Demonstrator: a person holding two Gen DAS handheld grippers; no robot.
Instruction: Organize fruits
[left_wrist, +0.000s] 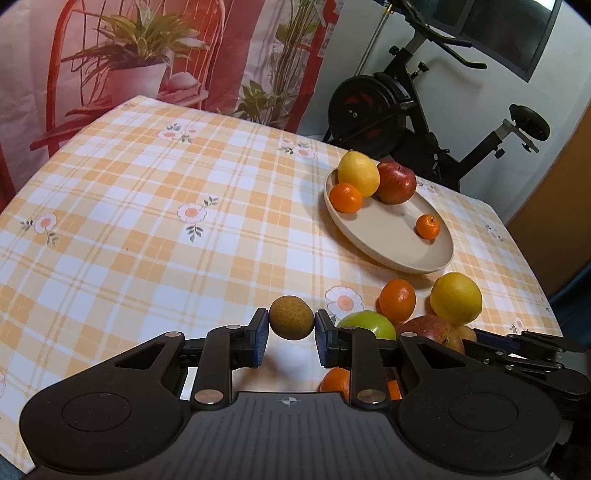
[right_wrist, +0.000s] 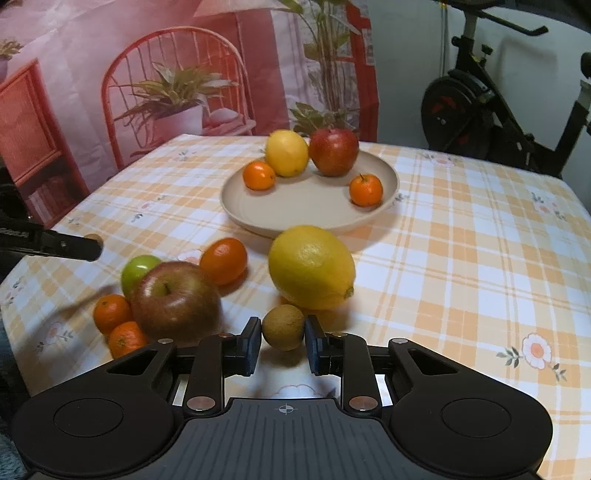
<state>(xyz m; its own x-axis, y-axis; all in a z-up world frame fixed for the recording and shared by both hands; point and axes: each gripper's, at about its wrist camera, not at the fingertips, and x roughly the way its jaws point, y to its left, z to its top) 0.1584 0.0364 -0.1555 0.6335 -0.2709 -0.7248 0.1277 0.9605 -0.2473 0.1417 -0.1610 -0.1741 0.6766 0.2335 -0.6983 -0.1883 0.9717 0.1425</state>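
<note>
each gripper, left (left_wrist: 291, 332) and right (right_wrist: 283, 338), pinches a small, round, speckled brown fruit (left_wrist: 291, 322) of its own (right_wrist: 283, 327).

A table (right_wrist: 461, 221) covered with an orange-and-white checked cloth is seen. A beige plate (right_wrist: 295, 206) is set ahead of the right gripper (right_wrist: 283, 341). A lemon (right_wrist: 312, 266), apples and mandarins are laid nearer, ahead-left.
</note>
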